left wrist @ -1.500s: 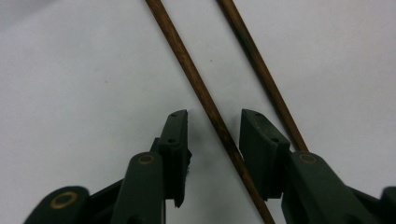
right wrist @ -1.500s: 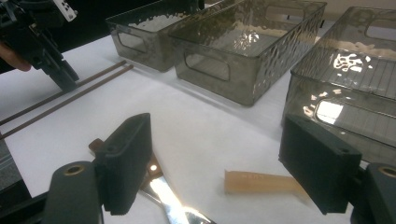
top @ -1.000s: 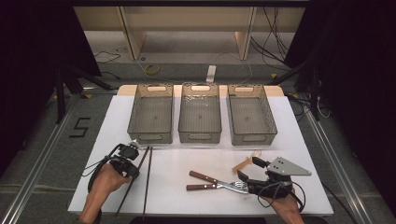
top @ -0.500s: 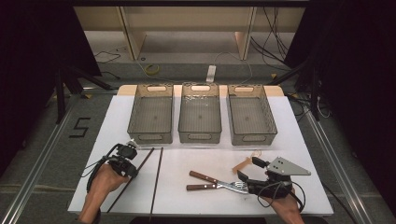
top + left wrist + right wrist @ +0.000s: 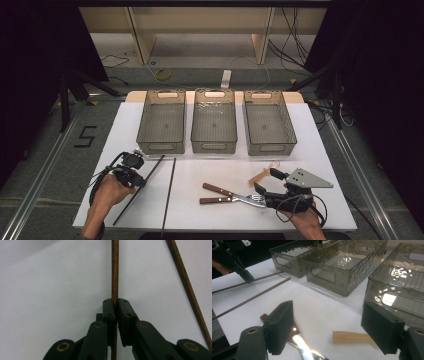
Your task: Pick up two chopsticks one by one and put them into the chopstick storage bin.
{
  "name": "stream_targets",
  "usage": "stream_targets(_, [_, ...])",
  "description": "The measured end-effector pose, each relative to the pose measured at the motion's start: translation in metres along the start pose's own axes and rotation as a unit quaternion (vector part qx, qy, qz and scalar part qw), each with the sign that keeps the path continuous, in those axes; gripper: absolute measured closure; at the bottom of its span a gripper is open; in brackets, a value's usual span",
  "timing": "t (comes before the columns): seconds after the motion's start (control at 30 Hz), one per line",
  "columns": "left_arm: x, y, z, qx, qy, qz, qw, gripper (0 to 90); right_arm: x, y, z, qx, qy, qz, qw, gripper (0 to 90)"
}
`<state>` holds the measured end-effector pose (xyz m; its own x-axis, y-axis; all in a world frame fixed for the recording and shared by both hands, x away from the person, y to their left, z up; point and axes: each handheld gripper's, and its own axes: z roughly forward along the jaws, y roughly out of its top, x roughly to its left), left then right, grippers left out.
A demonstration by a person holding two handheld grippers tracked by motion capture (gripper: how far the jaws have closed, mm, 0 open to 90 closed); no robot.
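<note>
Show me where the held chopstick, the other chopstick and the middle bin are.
held chopstick (image 5: 115, 270), left gripper view, shaft above the jaws
other chopstick (image 5: 169, 192), high view, mid shaft
middle bin (image 5: 214, 147), high view, near wall

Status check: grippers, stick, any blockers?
Left gripper shut on stick. Right gripper open, wooden piece between fingers. Second stick alongside, apart. Bins ahead.

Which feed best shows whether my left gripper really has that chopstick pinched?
The left gripper view: the left gripper has its jaws shut on the held chopstick, seen close up. The high view shows the gripper on it from afar. The right gripper view shows it distantly, contact unclear.
</note>
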<state>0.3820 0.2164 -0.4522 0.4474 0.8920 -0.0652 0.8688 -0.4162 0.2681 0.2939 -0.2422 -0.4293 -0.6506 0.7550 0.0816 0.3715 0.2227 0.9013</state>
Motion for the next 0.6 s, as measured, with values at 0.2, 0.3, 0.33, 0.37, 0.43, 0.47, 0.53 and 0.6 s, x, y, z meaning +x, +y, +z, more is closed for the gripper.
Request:
stream_targets(0.2, [-0.001,0.001,-0.014,-0.028,-0.01,0.007,0.9995,84.2,0.001,0.0,0.0,0.002,0.001,-0.004,1.0,26.9])
stream_targets(0.3, [-0.001,0.001,-0.021,-0.044,-0.021,0.008,0.9988,84.2,0.0,0.0,0.001,0.001,0.0,-0.003,1.0,26.9])
stream_targets(0.33, [-0.002,0.002,-0.026,-0.058,-0.027,0.01,0.9979,84.2,0.0,0.0,0.0,0.001,0.0,-0.003,1.0,26.9])
stream_targets(0.37, [-0.002,0.003,-0.029,-0.067,-0.031,0.009,0.9973,84.2,0.0,0.0,0.0,0.001,0.0,-0.002,1.0,26.9])
stream_targets(0.43, [-0.002,0.003,-0.034,-0.084,-0.042,0.011,0.9955,84.2,0.0,0.0,0.0,0.001,0.0,-0.001,1.0,26.9])
stream_targets(0.47, [-0.002,0.004,-0.036,-0.091,-0.047,0.011,0.9946,84.2,0.0,0.0,0.0,0.001,0.0,-0.001,1.0,26.9])
stream_targets(0.53, [-0.002,0.005,-0.038,-0.1,-0.049,0.011,0.9937,84.2,0.0,0.0,0.0,0.002,-0.001,-0.001,1.0,26.9])
stream_targets(0.6, [-0.003,0.005,-0.041,-0.109,-0.052,0.013,0.9926,84.2,0.001,0.0,0.0,0.003,-0.001,-0.001,1.0,26.9])
